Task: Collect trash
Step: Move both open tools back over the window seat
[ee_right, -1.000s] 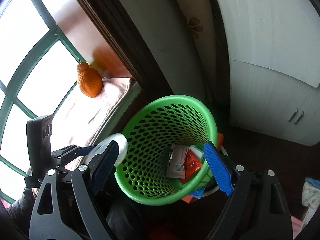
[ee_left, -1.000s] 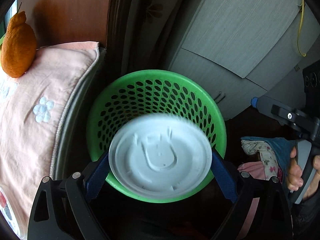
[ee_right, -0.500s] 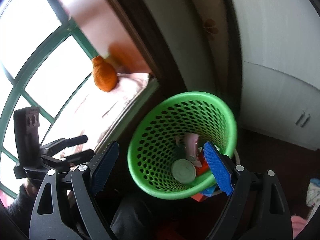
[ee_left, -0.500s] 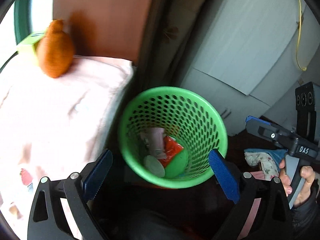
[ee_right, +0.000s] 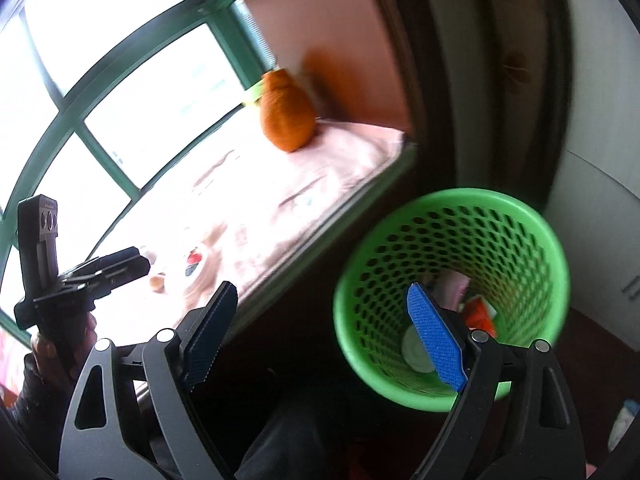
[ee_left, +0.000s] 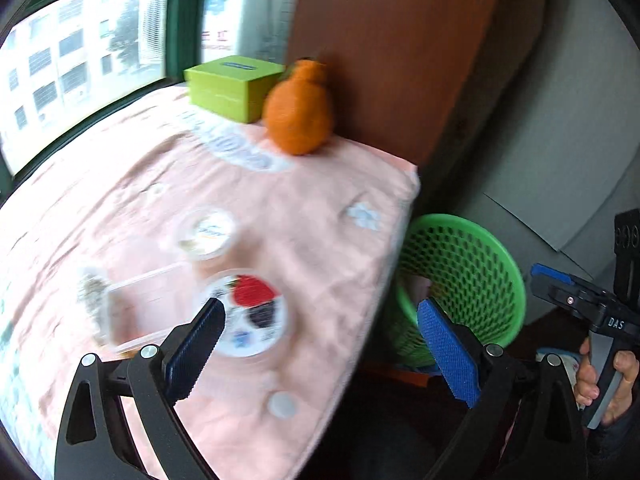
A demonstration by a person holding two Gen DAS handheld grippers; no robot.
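Note:
A green mesh basket (ee_left: 460,280) stands on the floor beside the pink-covered window seat (ee_left: 280,208); it also shows in the right wrist view (ee_right: 452,292) with a white lid (ee_right: 416,350) and red wrappers (ee_right: 478,316) inside. On the seat lie a round lid with a red picture (ee_left: 250,312), a white cup (ee_left: 208,234), a clear tray (ee_left: 140,300) and a small white disc (ee_left: 282,405). My left gripper (ee_left: 320,352) is open and empty above the seat's edge. My right gripper (ee_right: 324,336) is open and empty just left of the basket.
An orange plush (ee_left: 298,116) and a green box (ee_left: 232,86) sit at the seat's far end by the window. Grey cabinet doors (ee_left: 560,160) stand behind the basket. Cloth lies on the dark floor at the right (ee_right: 624,420).
The left gripper let the white lid fall into the basket, then swung left over the pink seat. The right gripper drifted left, so the basket now sits to its right.

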